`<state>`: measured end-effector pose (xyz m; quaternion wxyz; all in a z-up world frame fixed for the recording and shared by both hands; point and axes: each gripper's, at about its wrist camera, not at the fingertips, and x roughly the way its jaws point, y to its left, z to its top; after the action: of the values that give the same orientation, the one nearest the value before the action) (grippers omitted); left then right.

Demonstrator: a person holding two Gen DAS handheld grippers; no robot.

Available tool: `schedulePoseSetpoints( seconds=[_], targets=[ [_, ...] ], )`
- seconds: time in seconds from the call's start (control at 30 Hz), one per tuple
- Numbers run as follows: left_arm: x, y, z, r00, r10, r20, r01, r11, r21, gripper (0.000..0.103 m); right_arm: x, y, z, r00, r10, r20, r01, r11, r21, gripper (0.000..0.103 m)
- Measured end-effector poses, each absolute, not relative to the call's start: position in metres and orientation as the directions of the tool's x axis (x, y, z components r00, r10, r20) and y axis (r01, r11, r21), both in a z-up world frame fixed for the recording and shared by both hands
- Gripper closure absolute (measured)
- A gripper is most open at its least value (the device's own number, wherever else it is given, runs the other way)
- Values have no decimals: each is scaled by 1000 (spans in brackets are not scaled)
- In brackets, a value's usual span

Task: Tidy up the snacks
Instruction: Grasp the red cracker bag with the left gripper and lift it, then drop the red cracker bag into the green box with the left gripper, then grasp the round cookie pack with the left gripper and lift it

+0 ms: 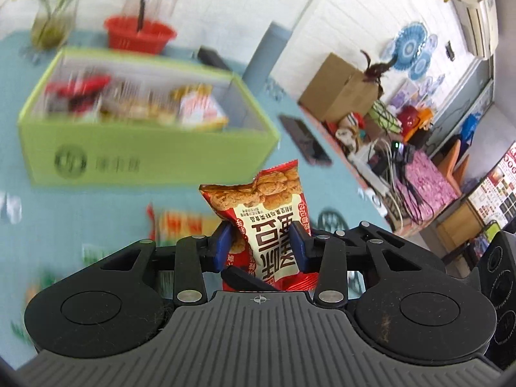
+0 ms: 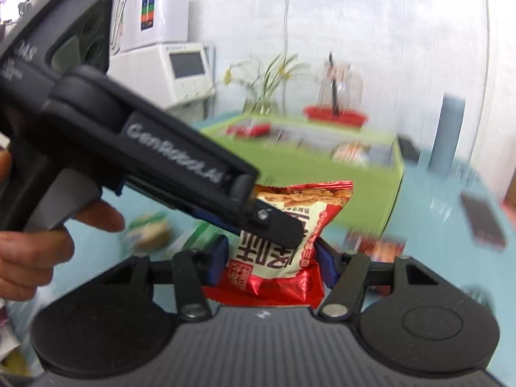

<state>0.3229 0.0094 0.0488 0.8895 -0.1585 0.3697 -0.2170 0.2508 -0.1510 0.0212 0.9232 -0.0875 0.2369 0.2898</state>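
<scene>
Both grippers are clamped on the same red-and-cream foil snack packet (image 1: 262,222), which is raised above the teal tablecloth (image 1: 96,193). The left gripper (image 1: 262,248) presses its blue pads against the packet's printed face; in the right wrist view its fingers cross in front of the packet. The right gripper (image 2: 271,259) pinches the packet's lower sides. The double hold probably serves a handover or steadies the pouch. The open lime-green cardboard box (image 1: 145,148), already holding snacks, stands just beyond as the likely destination. More packets lie loose on the cloth
</scene>
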Motion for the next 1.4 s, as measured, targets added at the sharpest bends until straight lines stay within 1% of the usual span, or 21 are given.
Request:
schedulePoseSetpoints(
  seconds=[0.1, 0.23, 0.33, 0.43, 0.47, 0.5, 0.53, 0.57, 0.6, 0.63, 0.7, 0.77, 0.83, 0.93, 1.03, 1.1, 1.13, 1.2, 1.3, 1.37, 1.4],
  targets=[
    [367, 9, 73, 659, -494, -567, 283, 861, -421, 84, 293, -151, 43, 747, 489, -450, -567, 822, -48, 36],
    [425, 6, 88, 679, -463, -570, 278, 880, -384, 85, 357, -153, 61, 749, 498, -438, -565, 825, -29, 36],
    [463, 6, 82, 667, -448, -595, 261, 889, -377, 85, 399, -149, 61, 739, 488, -464, -560, 828, -20, 36],
    [493, 5, 60, 629, -442, -639, 236, 892, -385, 85, 428, -143, 50, 723, 471, -506, -559, 829, -28, 36],
    [500, 5, 51, 612, -447, -653, 227, 890, -396, 84, 436, -143, 44, 713, 469, -521, -559, 829, -20, 35],
    [503, 7, 45, 597, -455, -661, 222, 885, -409, 83, 442, -144, 39, 705, 469, -532, -557, 831, -7, 31],
    [503, 10, 43, 594, -468, -655, 224, 878, -424, 76, 441, -147, 37, 710, 465, -528, -546, 838, 3, 30],
    [499, 14, 44, 602, -473, -644, 231, 874, -427, 69, 437, -151, 37, 726, 458, -513, -534, 846, -1, 25],
    [491, 17, 49, 625, -465, -627, 237, 878, -416, 55, 428, -158, 39, 750, 453, -482, -521, 853, -9, 17],
    [480, 22, 56, 663, -448, -599, 242, 886, -395, 41, 419, -166, 42, 771, 450, -451, -511, 859, -17, 11],
    [456, 27, 70, 724, -419, -547, 251, 900, -357, 35, 394, -182, 47, 801, 442, -404, -499, 866, -41, 10],
    [431, 29, 78, 737, -430, -522, 270, 894, -357, 35, 374, -194, 46, 810, 425, -403, -487, 871, -61, 10],
    [408, 26, 79, 722, -471, -506, 303, 873, -381, 33, 347, -204, 38, 807, 403, -432, -474, 878, -68, 10],
    [371, 8, 68, 672, -526, -522, 361, 848, -390, 33, 311, -215, 15, 780, 372, -504, -457, 888, -51, 10],
    [344, -26, 45, 576, -585, -571, 429, 811, -399, 36, 275, -221, -10, 750, 343, -565, -430, 903, -23, 10],
    [339, -48, 28, 507, -607, -611, 455, 791, -408, 47, 257, -224, -18, 742, 337, -580, -412, 911, 3, 10],
    [339, -58, 20, 472, -616, -631, 463, 782, -417, 57, 246, -226, -21, 735, 343, -585, -407, 913, 23, 10],
    [341, -78, 4, 404, -626, -667, 463, 769, -441, 68, 236, -228, -23, 736, 342, -584, -393, 919, 42, 10],
    [350, -95, -11, 363, -622, -694, 444, 770, -458, 68, 232, -235, -25, 740, 327, -587, -372, 927, 48, 10],
    [352, -102, -17, 351, -609, -711, 433, 779, -454, 68, 240, -240, -29, 722, 314, -617, -356, 933, 57, 10],
    [353, -105, -19, 331, -620, -711, 446, 767, -462, 70, 245, -241, -32, 714, 314, -626, -355, 933, 63, 10]
  ],
)
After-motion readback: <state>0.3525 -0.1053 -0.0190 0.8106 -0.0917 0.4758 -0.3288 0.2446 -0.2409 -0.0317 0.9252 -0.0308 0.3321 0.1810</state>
